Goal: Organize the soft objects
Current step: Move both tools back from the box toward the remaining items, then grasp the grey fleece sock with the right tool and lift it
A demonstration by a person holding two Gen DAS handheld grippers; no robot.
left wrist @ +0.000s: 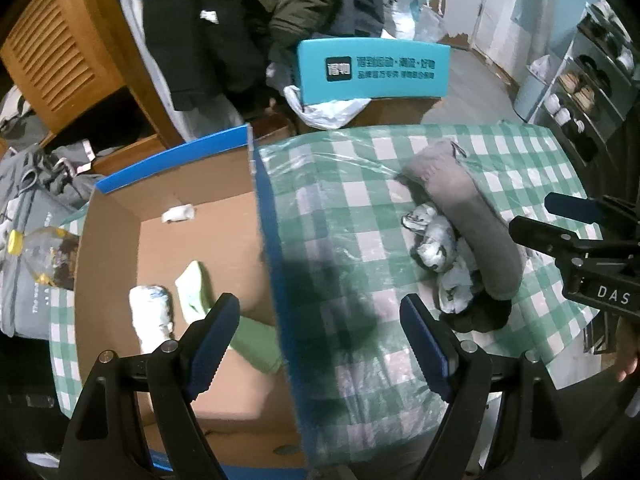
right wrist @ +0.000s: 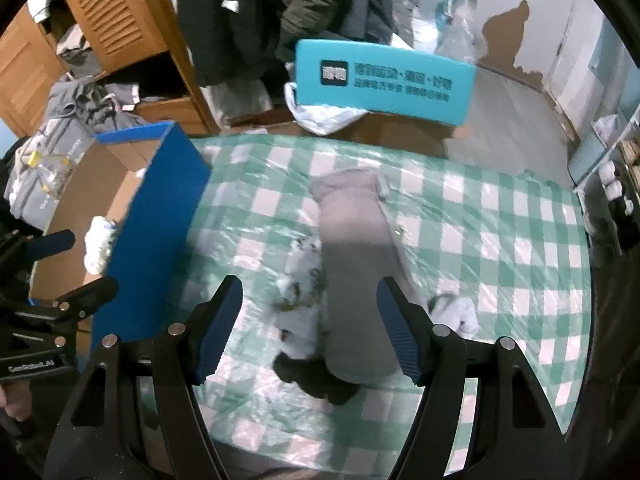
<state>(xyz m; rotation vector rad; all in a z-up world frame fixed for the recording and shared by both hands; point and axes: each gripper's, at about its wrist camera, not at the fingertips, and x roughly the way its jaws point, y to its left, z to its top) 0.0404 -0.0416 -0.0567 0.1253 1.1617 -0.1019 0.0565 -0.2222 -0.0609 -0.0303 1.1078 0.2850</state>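
Observation:
A cardboard box (left wrist: 276,240) with blue outer walls stands on the checkered table; it also shows in the right wrist view (right wrist: 156,216). Inside lie a white rolled sock (left wrist: 152,312), a pale green piece (left wrist: 194,286) and a green cloth (left wrist: 256,340). My left gripper (left wrist: 320,336) is open and empty above the box's right wall. A pile of soft things lies on the table: a long grey roll (right wrist: 356,280), white patterned socks (right wrist: 300,300) and a dark item (right wrist: 316,380). My right gripper (right wrist: 310,328) is open and empty, straddling the pile just above it.
The table wears a green and white checkered cloth (right wrist: 500,240) under clear plastic. Behind it stand a teal box (right wrist: 384,80), a white plastic bag (right wrist: 320,114), hanging dark coats and a wooden cabinet (right wrist: 112,20). A shoe rack (left wrist: 584,92) stands at the right.

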